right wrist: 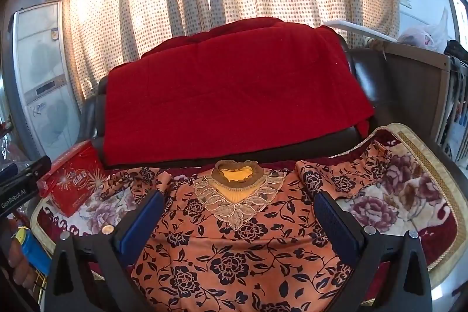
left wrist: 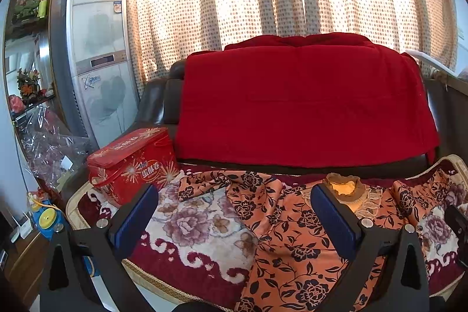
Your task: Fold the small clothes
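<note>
An orange top with black flowers point(right wrist: 234, 250) lies spread flat, front up, on a flowered blanket point(right wrist: 395, 212), its lace collar point(right wrist: 237, 183) toward the sofa back. Its sleeves spread left point(right wrist: 137, 177) and right point(right wrist: 336, 177). My right gripper point(right wrist: 238, 212) is open and empty above the chest. In the left wrist view the top point(left wrist: 292, 230) lies lower right with its collar point(left wrist: 348, 186) and left sleeve point(left wrist: 210, 183). My left gripper point(left wrist: 234, 206) is open and empty above the top's left side. The left gripper's body also shows in the right wrist view point(right wrist: 23, 183).
A red tin box point(left wrist: 131, 160) stands on the blanket's far left corner, also in the right wrist view point(right wrist: 73, 177). A red cloth point(left wrist: 304, 101) drapes over the dark sofa back. A standing air conditioner point(left wrist: 96, 54) and shelves are at left, a wooden crib point(right wrist: 409, 89) at right.
</note>
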`<state>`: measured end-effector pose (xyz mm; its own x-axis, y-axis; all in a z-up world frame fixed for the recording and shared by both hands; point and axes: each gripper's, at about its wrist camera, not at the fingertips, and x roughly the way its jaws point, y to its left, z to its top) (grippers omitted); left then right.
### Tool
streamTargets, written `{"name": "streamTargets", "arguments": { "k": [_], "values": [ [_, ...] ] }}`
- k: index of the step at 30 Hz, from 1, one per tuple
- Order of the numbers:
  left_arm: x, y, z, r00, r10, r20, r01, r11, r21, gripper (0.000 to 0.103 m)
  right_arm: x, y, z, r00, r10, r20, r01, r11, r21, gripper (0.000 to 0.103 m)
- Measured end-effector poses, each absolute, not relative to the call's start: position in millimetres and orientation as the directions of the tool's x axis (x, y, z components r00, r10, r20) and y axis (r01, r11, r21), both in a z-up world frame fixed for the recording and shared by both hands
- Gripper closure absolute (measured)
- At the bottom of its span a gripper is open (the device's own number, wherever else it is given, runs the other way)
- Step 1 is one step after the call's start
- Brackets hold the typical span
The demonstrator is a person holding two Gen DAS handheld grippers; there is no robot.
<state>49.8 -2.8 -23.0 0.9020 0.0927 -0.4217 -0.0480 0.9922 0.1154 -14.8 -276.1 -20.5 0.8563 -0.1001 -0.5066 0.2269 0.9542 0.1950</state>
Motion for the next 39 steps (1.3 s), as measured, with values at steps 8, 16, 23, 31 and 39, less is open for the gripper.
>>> {"name": "streamTargets", "arguments": {
  "k": [8,16,23,31,39],
  "values": [
    [50.9,2.1,-23.3,0.900,0.105,-0.424,-0.060,0.991,0.118,0.000,-10.2,-267.3,-23.0,0.855,-0.085,-0.511,0.211,0.958,0.194,0.000],
    [48.4,6.6,-20.8,0.902,0.109,-0.417,-0.069,0.992,0.109,0.000,-10.3,-264.8,-21.7,0.854,-0.082,-0.513,0.207,0.959,0.191,0.000],
    [47.7,9.1,-17.9,0.903,0.109,-0.416,-0.073,0.992,0.102,0.000,-11.0,-265.0,-21.1,0.854,-0.083,-0.513,0.208,0.959,0.190,0.000],
    [48.1,10.8,-17.9,0.904,0.105,-0.415,-0.070,0.993,0.098,0.000,-11.2,-264.3,-21.1,0.854,-0.084,-0.513,0.208,0.960,0.190,0.000],
    [50.3,9.7,-18.6,0.904,0.102,-0.415,-0.066,0.993,0.099,0.000,-7.9,-266.6,-22.4,0.851,-0.083,-0.518,0.212,0.957,0.196,0.000]
  ]
}}
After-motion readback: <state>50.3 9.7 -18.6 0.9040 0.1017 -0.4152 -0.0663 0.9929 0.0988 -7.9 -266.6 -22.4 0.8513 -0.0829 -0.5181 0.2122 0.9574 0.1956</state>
